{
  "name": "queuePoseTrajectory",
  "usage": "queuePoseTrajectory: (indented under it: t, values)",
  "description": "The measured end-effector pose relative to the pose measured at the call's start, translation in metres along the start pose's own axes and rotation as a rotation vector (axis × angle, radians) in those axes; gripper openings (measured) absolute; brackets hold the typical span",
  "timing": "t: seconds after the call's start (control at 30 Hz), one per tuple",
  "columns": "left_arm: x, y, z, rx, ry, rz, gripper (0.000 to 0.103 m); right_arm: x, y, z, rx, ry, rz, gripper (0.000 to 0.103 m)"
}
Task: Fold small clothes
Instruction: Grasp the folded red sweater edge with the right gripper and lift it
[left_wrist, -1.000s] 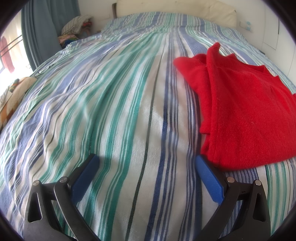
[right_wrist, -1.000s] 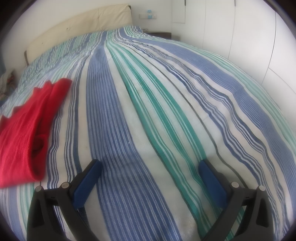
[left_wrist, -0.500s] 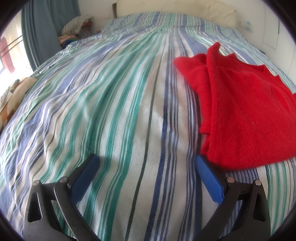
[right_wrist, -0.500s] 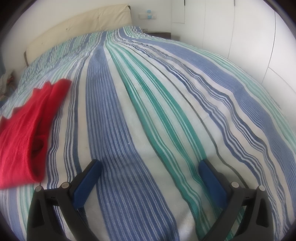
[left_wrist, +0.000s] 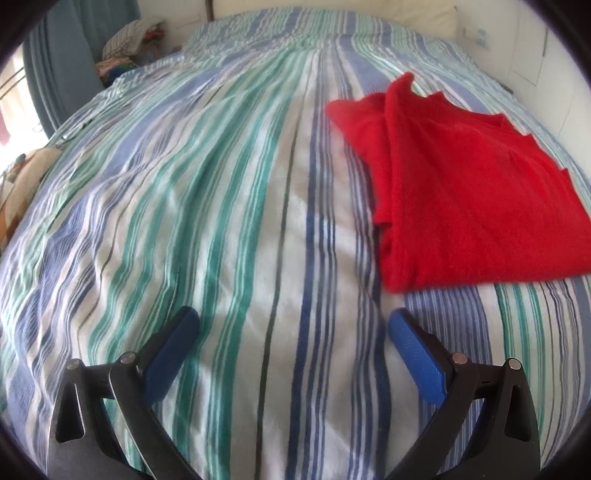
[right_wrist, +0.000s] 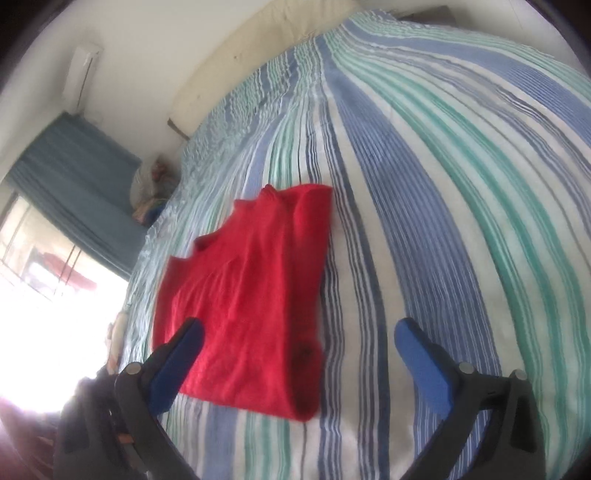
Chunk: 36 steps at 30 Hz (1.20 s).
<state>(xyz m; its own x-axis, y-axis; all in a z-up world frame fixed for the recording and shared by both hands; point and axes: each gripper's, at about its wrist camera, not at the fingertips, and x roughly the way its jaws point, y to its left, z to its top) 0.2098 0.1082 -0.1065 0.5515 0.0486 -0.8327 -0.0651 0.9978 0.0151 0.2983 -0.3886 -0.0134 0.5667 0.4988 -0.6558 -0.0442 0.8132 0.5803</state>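
A red knitted garment (left_wrist: 469, 192) lies folded flat on the striped bedspread (left_wrist: 229, 206). In the left wrist view it lies ahead and to the right of my left gripper (left_wrist: 293, 328), which is open, empty and apart from it. In the right wrist view the garment (right_wrist: 251, 302) lies ahead and to the left of my right gripper (right_wrist: 299, 343), which is open and empty above the garment's near edge. The right gripper's left finger overlaps the garment's near left corner in the image.
The bed's cream headboard (right_wrist: 236, 44) stands at the far end. A blue curtain (right_wrist: 74, 192) and a bright window (right_wrist: 44, 295) are on the left. A pile of clothes (left_wrist: 129, 40) sits beside the bed at the far left.
My right gripper has swung left and tilted, so the red garment now lies just ahead of it. My left gripper has pulled back a little from the garment.
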Motion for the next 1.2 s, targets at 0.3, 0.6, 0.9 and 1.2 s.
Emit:
queuePoseTrajectory:
  t: [0.3,0.6,0.9,1.2]
  values:
    - [-0.026,0.034,-0.016,0.045,-0.065,-0.151,0.102,0.081,0.017,0.018,-0.016,0.118,0.006,0.011]
    - [-0.04,0.095,-0.002,-0.286,-0.121,-0.344,0.102,0.07,0.195,0.031,-0.219,0.097,-0.018,0.011]
    - [-0.042,0.126,-0.015,-0.349,-0.107,-0.29,0.102,0.218,0.307,-0.033,-0.269,0.293,0.1,0.04]
    - [-0.04,0.137,-0.014,-0.398,-0.083,-0.308,0.102,0.17,0.311,-0.058,-0.408,0.229,0.216,0.054]
